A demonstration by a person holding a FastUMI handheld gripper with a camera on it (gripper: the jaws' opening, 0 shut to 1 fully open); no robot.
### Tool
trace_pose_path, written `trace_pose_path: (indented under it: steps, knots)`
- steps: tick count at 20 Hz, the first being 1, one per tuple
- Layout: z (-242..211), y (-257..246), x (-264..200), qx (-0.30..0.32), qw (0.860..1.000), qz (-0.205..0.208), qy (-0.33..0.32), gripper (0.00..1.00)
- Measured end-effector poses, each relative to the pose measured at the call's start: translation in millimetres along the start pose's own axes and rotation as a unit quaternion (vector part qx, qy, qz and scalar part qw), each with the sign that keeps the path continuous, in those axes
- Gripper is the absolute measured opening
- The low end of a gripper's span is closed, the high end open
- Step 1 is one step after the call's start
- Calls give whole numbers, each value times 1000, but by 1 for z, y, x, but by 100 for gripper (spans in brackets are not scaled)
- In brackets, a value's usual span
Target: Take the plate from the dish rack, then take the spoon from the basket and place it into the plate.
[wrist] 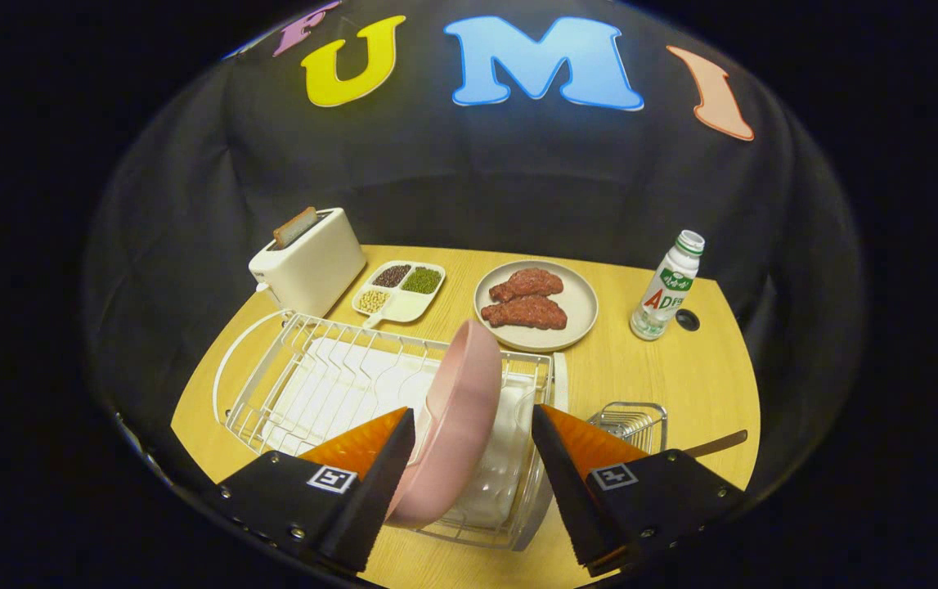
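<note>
Gripper view: the gripper (pixel 473 478) has its jaws spread wide around a pink plate (pixel 456 425), which stands on edge in the white wire dish rack (pixel 305 384) on the worktop (pixel 681 384). Right of the rack sits a small wire basket (pixel 630 424).

The hand-held gripper (pixel 473 466) has its fingers spread wide around a pink round plate (pixel 456 425) standing on edge in the white wire dish rack (pixel 313 384); the left finger touches its rim. At two o'clock, a small wire basket (pixel 628 421) sits on the wooden table (pixel 665 376).
</note>
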State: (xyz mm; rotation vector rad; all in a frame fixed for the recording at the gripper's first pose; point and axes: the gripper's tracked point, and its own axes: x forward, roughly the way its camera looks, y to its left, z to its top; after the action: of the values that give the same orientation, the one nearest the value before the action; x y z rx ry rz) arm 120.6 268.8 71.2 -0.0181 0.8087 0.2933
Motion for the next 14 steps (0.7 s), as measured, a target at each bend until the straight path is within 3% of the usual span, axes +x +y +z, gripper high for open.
trace_pose_path:
  steps: [3,8,10,14]
  knots:
    - [-5,6,14,19,998,18,49,86]
    - [-11,12,22,23,994,28,106,65]
    - [-14,7,21,10,992,14,126,51]
    - [-21,-2,18,5,986,-19,165,40]
